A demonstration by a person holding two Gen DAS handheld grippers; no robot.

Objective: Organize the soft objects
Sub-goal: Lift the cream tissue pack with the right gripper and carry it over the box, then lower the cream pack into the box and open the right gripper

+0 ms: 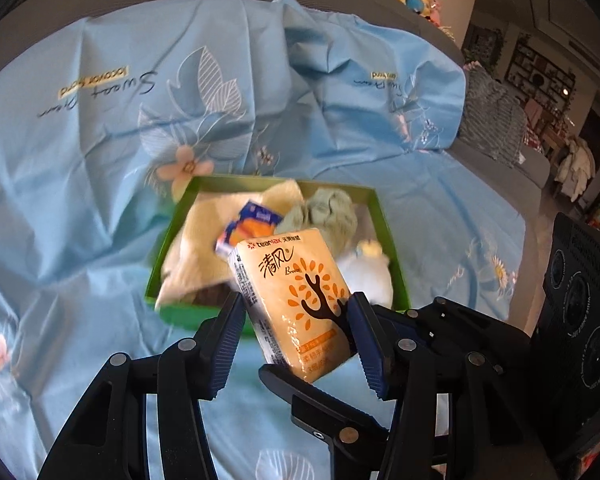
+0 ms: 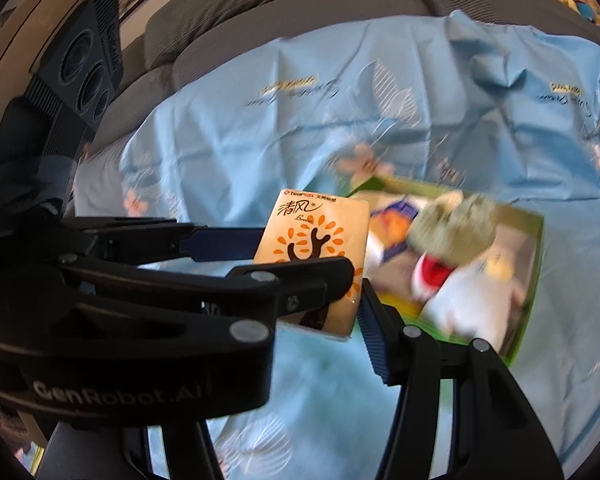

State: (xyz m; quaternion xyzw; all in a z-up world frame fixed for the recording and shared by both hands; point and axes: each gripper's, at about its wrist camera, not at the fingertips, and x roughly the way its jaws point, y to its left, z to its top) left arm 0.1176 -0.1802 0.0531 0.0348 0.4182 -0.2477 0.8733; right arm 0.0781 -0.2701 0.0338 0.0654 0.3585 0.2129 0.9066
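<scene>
Clearly both grippers pinch one soft orange-and-cream tissue pack (image 1: pixel 296 300): left gripper (image 1: pixel 296 332) half open, blue pads at 9 and 3 o'clock of the pack; right gripper (image 2: pixel 312 304) about as wide, crossing it, one finger over its face, so uneven pull could twist, crush or drop it. Beyond at 12 o'clock sits the green cardboard box (image 1: pixel 172 232), already crowded with a yellow towel (image 1: pixel 196 248), green cloth (image 1: pixel 328 212) and white plush (image 1: pixel 368 276); its near rim could snag the pack. Wrinkled blue bedsheet (image 1: pixel 100 160) leaves open room all around.
</scene>
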